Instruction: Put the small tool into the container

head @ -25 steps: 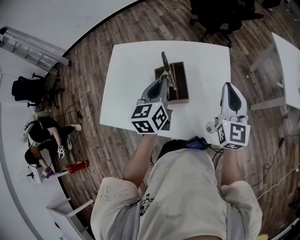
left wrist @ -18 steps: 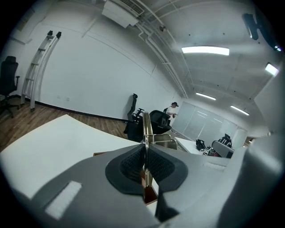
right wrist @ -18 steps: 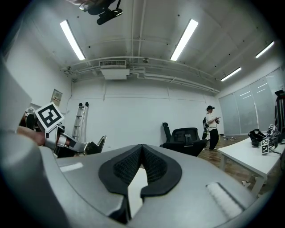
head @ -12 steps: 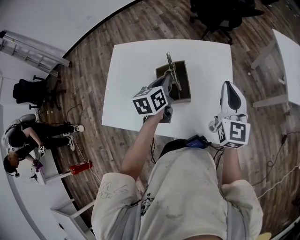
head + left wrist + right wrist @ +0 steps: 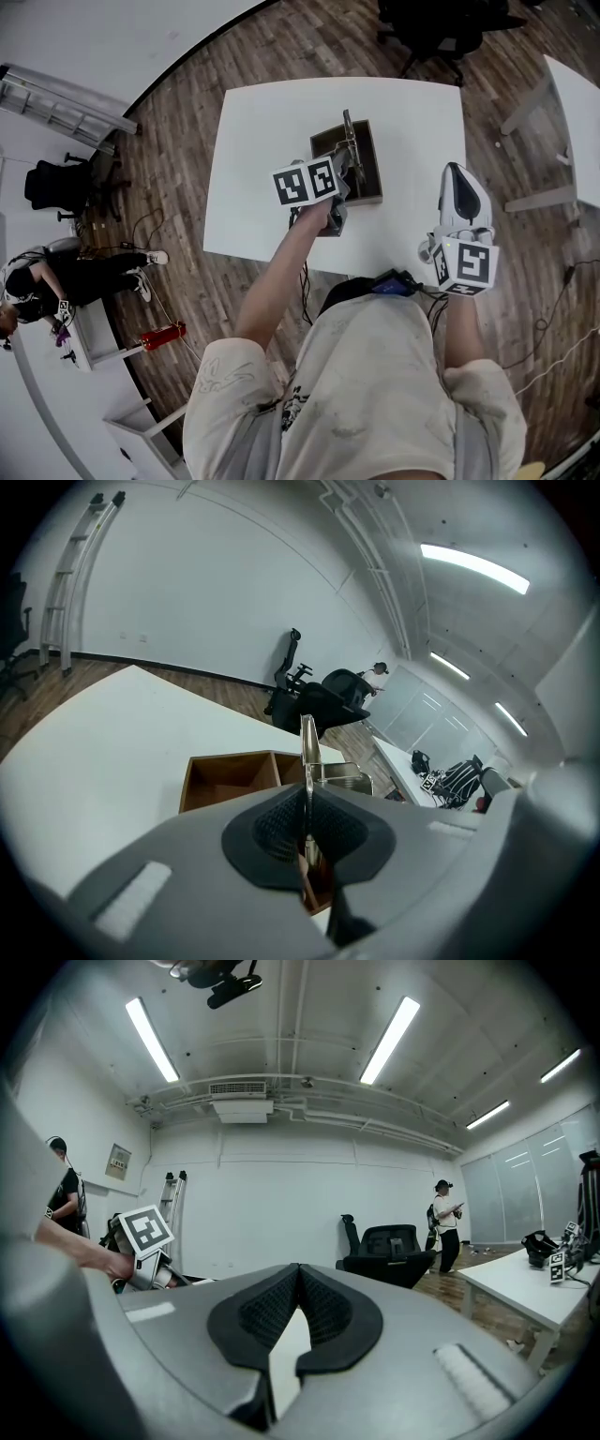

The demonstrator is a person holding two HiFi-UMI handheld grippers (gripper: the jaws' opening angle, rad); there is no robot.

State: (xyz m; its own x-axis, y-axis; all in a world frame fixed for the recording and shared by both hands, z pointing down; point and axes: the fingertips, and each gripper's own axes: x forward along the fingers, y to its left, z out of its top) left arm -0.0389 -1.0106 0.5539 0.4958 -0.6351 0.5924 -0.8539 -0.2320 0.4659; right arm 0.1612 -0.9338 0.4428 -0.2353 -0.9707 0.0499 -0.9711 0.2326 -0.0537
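Note:
A thin metal tool [image 5: 349,141] sticks out of my left gripper [image 5: 343,172], which is shut on it. The tool hangs tilted above the brown wooden container [image 5: 373,176] on the white table [image 5: 262,141]. In the left gripper view the tool [image 5: 307,752] rises upright from the closed jaws [image 5: 305,819], with the divided container [image 5: 239,772] just beyond and below. My right gripper [image 5: 457,172] is held off the table's right front corner. Its jaws [image 5: 298,1290] are shut on nothing and point level into the room.
Black office chairs [image 5: 433,28] stand beyond the table. A second white table [image 5: 574,103] is at the right, a ladder [image 5: 66,101] lies at the far left. A person [image 5: 444,1213] stands by a chair [image 5: 386,1249] in the right gripper view.
My left gripper has risen and moved right and forward, carrying the tool over the container. The right gripper has stayed where it was.

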